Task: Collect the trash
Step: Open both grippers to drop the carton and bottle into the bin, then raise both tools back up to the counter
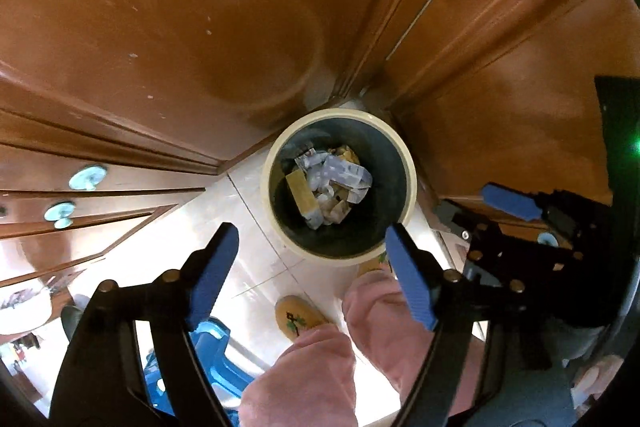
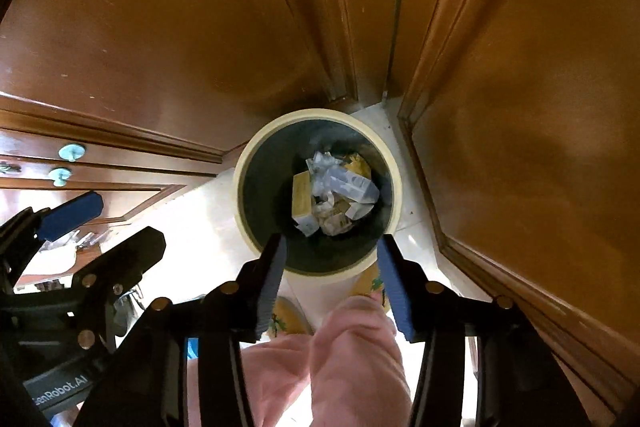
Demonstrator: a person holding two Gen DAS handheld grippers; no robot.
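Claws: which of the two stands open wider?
The left claw: its blue pads gape wider than the bin's rim; the right claw spreads less. Both are empty.

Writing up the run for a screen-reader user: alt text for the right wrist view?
Looking straight down, the right gripper hangs open and empty over a round cream-rimmed trash bin holding crumpled paper and small boxes. The bin stands on pale tiles in a corner of brown wooden cabinets; pink-clad legs are below, the left gripper at left.
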